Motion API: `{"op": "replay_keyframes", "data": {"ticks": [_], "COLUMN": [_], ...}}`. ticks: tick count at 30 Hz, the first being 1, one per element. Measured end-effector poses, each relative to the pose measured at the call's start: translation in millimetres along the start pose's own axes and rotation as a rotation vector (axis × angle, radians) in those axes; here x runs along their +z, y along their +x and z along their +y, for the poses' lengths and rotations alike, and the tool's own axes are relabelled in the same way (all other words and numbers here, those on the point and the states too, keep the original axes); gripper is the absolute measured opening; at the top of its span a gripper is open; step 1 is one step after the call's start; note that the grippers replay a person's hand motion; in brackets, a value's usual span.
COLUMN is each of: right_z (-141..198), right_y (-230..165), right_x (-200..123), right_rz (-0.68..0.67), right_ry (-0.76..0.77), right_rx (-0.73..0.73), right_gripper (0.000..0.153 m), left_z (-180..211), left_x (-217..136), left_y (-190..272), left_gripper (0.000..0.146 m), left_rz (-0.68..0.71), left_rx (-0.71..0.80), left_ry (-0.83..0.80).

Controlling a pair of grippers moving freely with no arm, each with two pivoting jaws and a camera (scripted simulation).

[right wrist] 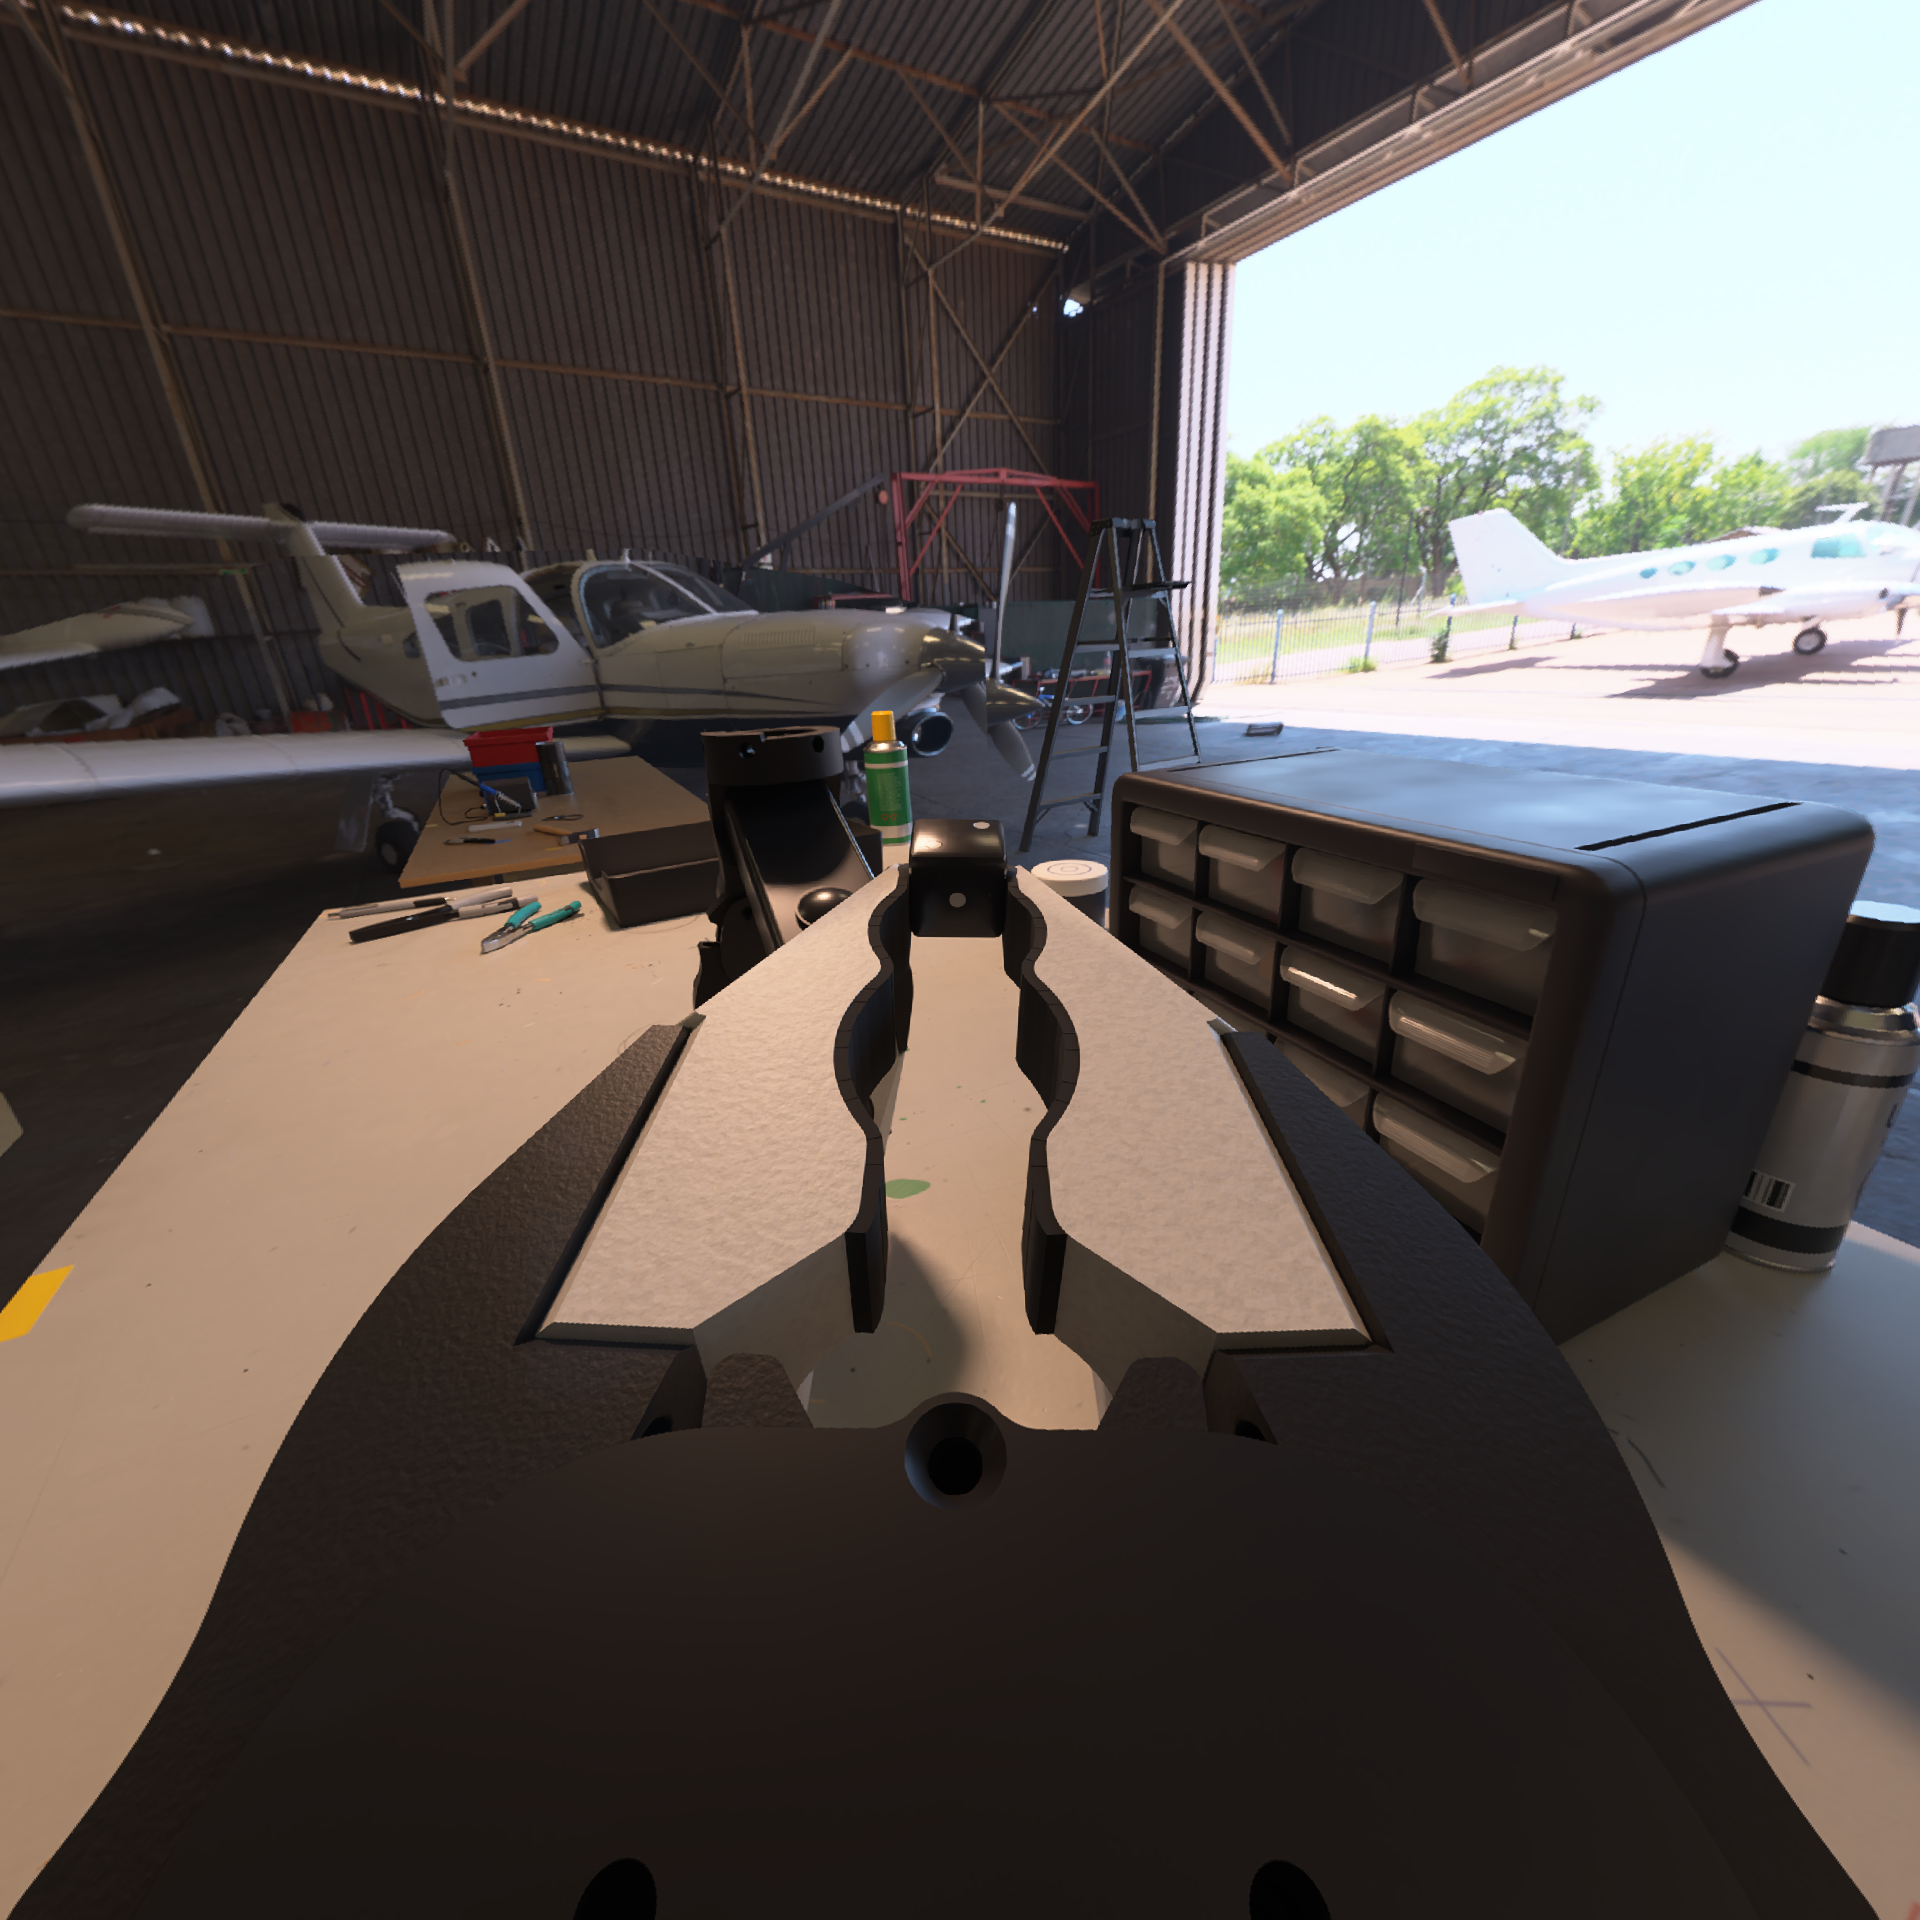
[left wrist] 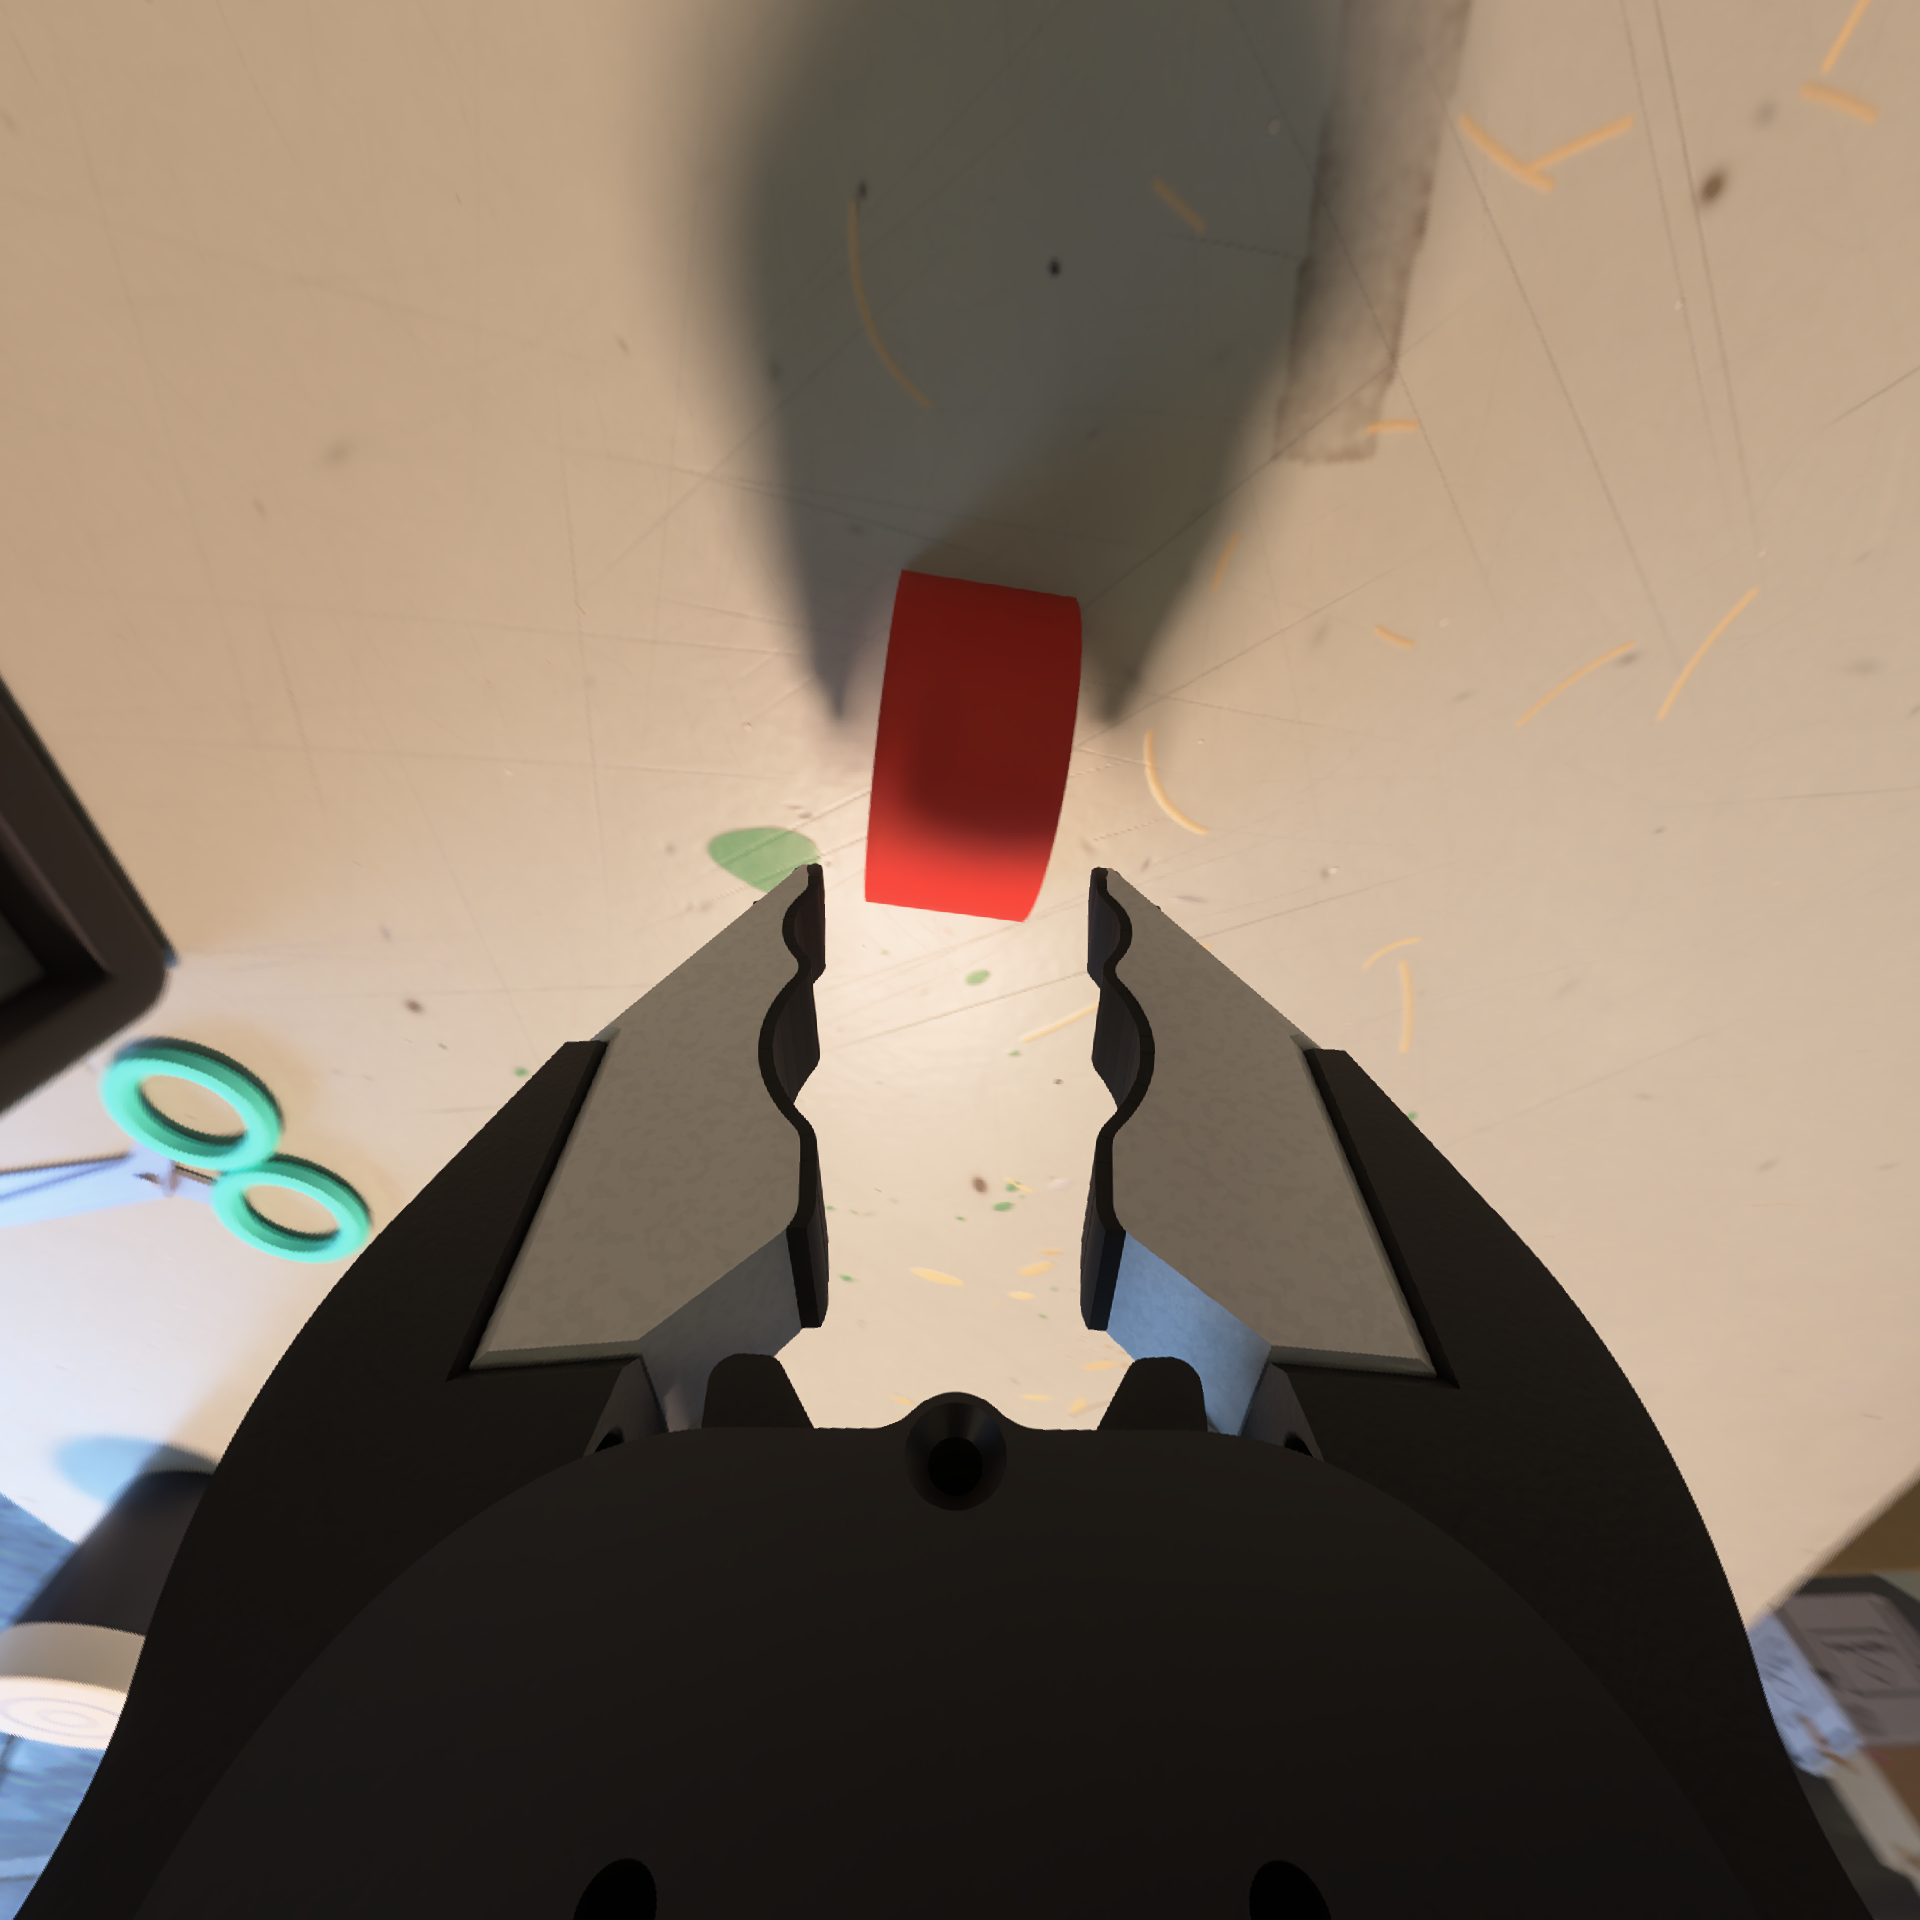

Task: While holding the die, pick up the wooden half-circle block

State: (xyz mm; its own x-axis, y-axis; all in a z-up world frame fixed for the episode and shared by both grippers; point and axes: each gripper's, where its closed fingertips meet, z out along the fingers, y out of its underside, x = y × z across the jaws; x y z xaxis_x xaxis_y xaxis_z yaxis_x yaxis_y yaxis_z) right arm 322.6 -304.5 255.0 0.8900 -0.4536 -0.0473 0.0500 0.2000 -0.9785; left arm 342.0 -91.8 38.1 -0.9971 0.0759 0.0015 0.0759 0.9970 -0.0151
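Left wrist view: scissors (left wrist: 197, 1153) cut off

Dim corrugated hangar (right wrist: 520, 312), parked plane (right wrist: 644, 644), stepladder (right wrist: 1117, 665), sunlit open doorway (right wrist: 1558, 364), scuffed beige table (right wrist: 260, 1143)

scissors (left wrist: 197, 1153) blades cut off at left edge | drawer cabinet (left wrist: 62, 914) mostly out of frame, blurred

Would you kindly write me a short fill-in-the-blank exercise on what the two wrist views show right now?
1. The right gripper grips a ____ die with white pips.
2. The half-circle block on the table is coloured ____.
3. The left gripper has its jaws ____, with the block lying just beyond its tips.
4. The scissors have ____ handles.

Missing words: black; red; open; green
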Motion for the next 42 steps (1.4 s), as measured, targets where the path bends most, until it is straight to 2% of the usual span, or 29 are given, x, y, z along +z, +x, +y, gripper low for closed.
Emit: {"op": "replay_keyframes", "data": {"ticks": [5, 14, 19, 22, 26, 28, 32, 35, 38, 40, 42], "right_z": [10.0, 17.9, 16.5, 16.1, 16.1, 16.7, 15.8, 5.3, -14.5, -26.2, -33.5], "right_y": [0.2, 3.6, 4.5, 4.7, 5.6, 6.3, 6.2, 1.3, -4.9, -7.4, -8.6], "right_x": [5.7, 7.2, 5.1, 3.9, 2.3, 1.7, 1.8, 4.4, 8.9, 13.6, 22.3], "right_rz": [-0.015, -0.010, -0.004, -0.004, -0.002, -0.001, 0.002, -0.001, 0.021, 0.045, 0.069], "right_ry": [-0.040, -0.066, -0.059, -0.057, -0.054, -0.055, -0.055, -0.031, 0.028, 0.076, 0.108], "right_rx": [0.016, 0.028, 0.029, 0.031, 0.036, 0.038, 0.036, 0.006, -0.070, -0.110, -0.123], "right_gripper": [0.016, 0.016, 0.016, 0.016, 0.016, 0.016, 0.016, 0.016, 0.016, 0.016, 0.016], "left_z": [-9.3, -2.8, 5.3, 0.9, -4.4, -4.5, -5.8, -12.8, -26.9, -42.7, -48.6], "left_x": [2.2, 18.6, 23.7, 24.2, 25.2, 24.9, 9.1, -33.7, -99.9, -157.3, -211.8], "left_y": [1.3, 1.7, -1.0, -4.5, -2.5, -1.2, -22.3, -52.2, -73.2, -61.1, -37.3], "left_gripper": [0.048, 0.050, 0.040, 0.040, 0.048, 0.043, 0.040, 0.040, 0.040, 0.040, 0.040], "left_rz": [-0.021, -0.023, -0.032, -0.048, -0.033, -0.021, -0.127, -0.196, -0.178, -0.007, 0.223], "left_rx": [0.119, 0.116, 0.112, 0.114, 0.122, 0.132, 0.094, -0.089, -0.314, -0.341, -0.258], "left_ry": [0.061, -0.038, -0.096, -0.067, -0.040, -0.042, 0.012, 0.246, 0.646, 1.012, 1.338]}}
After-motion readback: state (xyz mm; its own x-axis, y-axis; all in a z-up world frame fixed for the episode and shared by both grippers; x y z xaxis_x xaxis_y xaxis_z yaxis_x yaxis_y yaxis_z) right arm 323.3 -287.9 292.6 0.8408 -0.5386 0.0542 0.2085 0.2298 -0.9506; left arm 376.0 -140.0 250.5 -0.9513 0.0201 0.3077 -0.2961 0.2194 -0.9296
